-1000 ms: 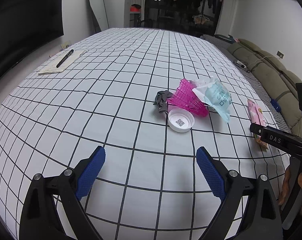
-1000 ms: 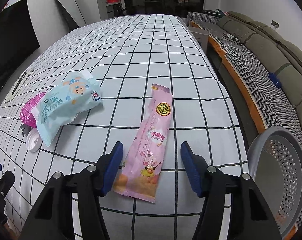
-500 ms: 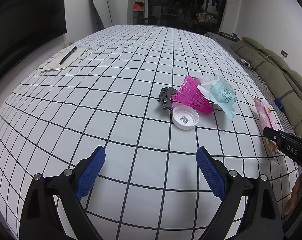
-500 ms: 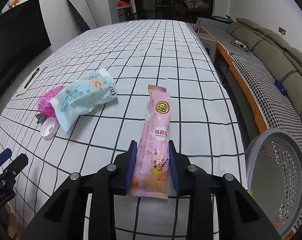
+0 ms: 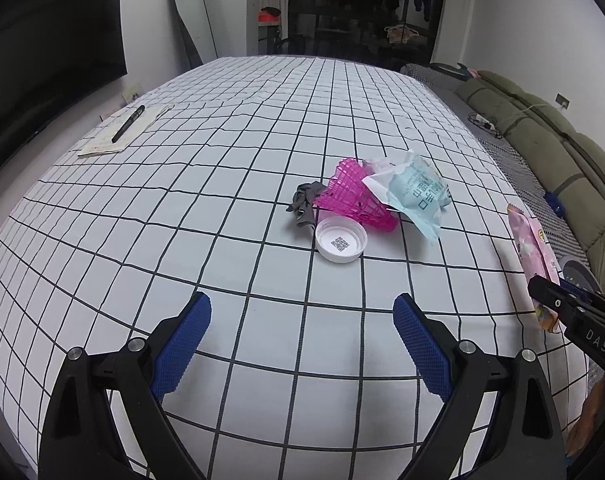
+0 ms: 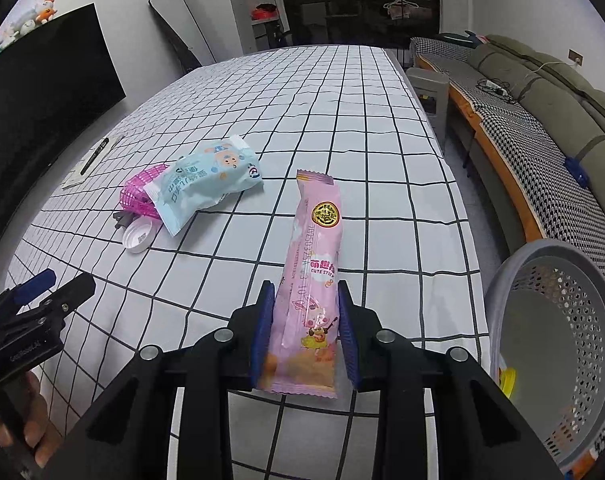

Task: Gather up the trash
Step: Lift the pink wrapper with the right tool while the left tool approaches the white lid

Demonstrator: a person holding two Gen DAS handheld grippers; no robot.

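Trash is spread over a tabletop [image 5: 142,248] covered in white cloth with a black grid. A pink wrapper [image 6: 312,280], printed with "CUTE STICK" and a round gold emblem, is clamped at its lower end between the blue pads of the right tongs [image 6: 304,332]; its far end is seen tilted above the cloth. To its left a pale blue packet [image 6: 206,190], marked with Chinese characters and a cartoon face, is laid across a pink mesh basket [image 5: 352,196]. A white cap [image 5: 341,239] with a QR code inside it is seen touching the basket, and a crumpled grey scrap [image 5: 306,202] lies just beside both. The left tongs [image 5: 302,344] are held wide apart above bare cloth, near the cap. "DAS" can be read on the right tool's body at the edge of the left view. A grey perforated bin [image 6: 582,332] stands beyond the tabletop's right edge. A pen [image 5: 128,123] is laid on paper [image 5: 102,144] at the far left.
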